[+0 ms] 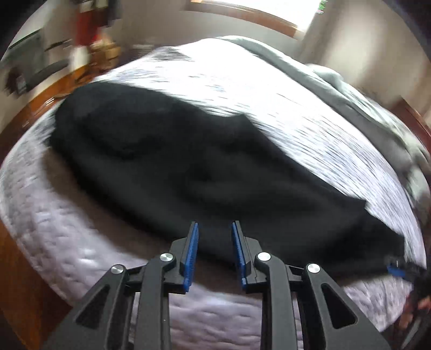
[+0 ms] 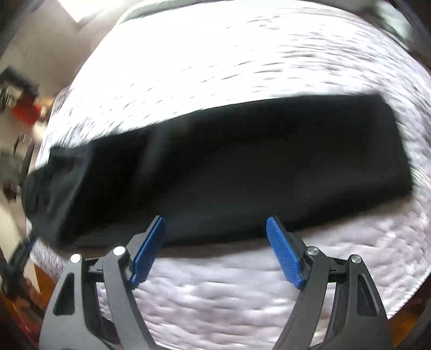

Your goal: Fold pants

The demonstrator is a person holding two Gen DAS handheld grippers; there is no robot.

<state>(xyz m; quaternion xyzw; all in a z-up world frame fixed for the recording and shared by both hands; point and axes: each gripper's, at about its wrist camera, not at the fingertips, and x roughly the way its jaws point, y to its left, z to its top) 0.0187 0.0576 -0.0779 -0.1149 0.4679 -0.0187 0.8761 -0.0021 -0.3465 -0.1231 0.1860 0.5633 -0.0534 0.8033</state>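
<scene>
Black pants (image 1: 188,167) lie flat in a long band across a white quilted bed (image 1: 67,228). In the left wrist view my left gripper (image 1: 215,228) hovers at the pants' near edge, its blue pads a small gap apart with nothing between them. In the right wrist view the pants (image 2: 242,167) stretch from left to right. My right gripper (image 2: 215,223) is wide open and empty above their near edge. The right gripper's blue tip (image 1: 396,269) shows at the far right of the left wrist view. Both views are motion-blurred.
A grey blanket (image 1: 336,80) is bunched along the bed's far right side. A wooden floor (image 1: 21,269) lies below the bed's left edge. Furniture and red items (image 1: 86,24) stand by the far wall, under a bright window (image 1: 256,10).
</scene>
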